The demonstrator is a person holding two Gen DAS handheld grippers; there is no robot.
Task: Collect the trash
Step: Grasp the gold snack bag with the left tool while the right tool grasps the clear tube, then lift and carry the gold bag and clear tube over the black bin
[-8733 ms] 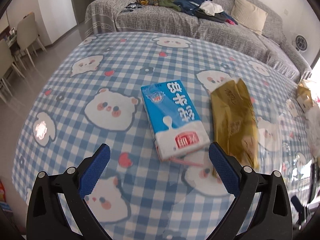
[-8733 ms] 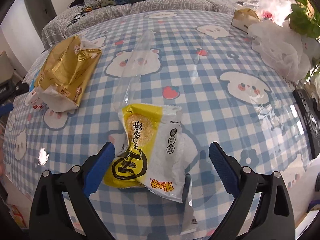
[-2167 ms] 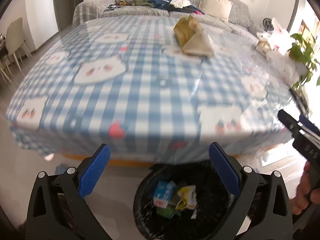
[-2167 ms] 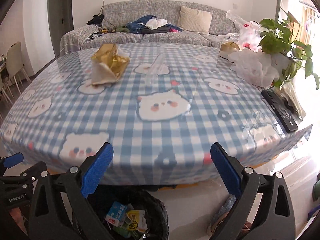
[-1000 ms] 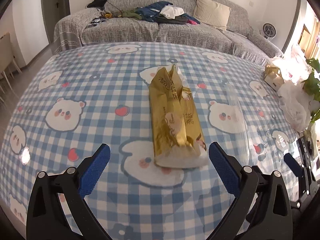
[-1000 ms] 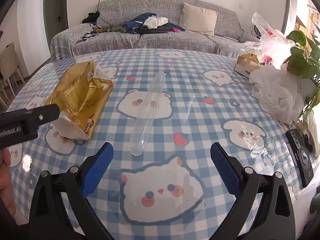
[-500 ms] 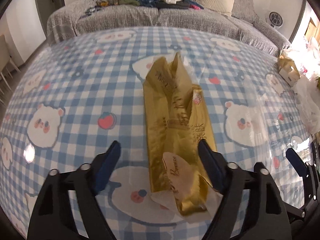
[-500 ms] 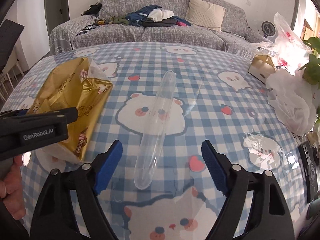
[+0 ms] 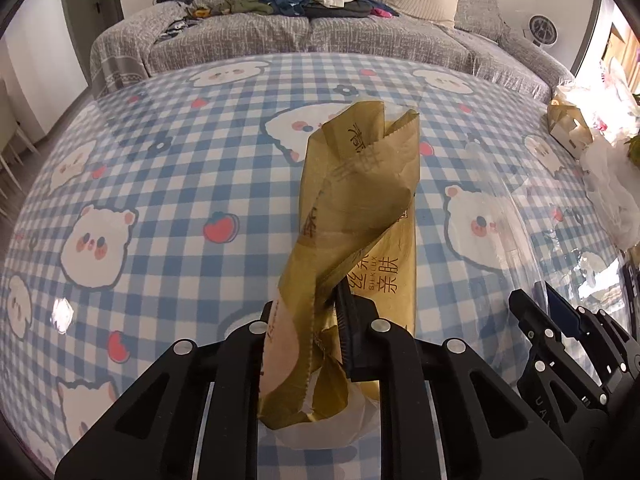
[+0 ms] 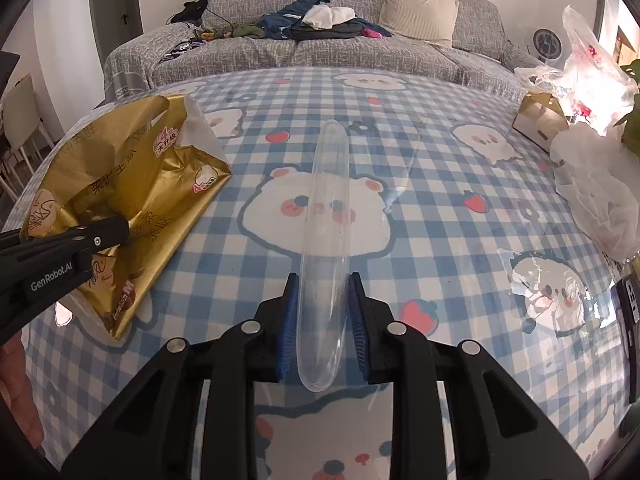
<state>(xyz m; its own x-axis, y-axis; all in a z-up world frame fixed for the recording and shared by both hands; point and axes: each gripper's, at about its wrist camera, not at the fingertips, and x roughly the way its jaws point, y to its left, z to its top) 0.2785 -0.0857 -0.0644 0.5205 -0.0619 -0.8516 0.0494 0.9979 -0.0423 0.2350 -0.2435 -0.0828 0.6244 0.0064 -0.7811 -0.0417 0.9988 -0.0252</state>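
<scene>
Checked tablecloth (image 10: 440, 200): left tool (image 9: 316, 336) pinching gold wrapper (image 9: 360, 208).

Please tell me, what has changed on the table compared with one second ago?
Both grippers came down and closed: the left gripper now pinches the gold wrapper, crumpling its near end; the right gripper is closing around the clear plastic tube. The white plastic bags and the sofa stayed unchanged.

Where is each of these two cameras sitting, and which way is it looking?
Left wrist: rides the left gripper, looks down at the checked table and sofa; jaws shut on the gold wrapper.
Right wrist: rides the right gripper, same outlook; jaws closing on the clear tube; a hand at the left edge.
Shared: wrapper, table, sofa, each other's gripper.
</scene>
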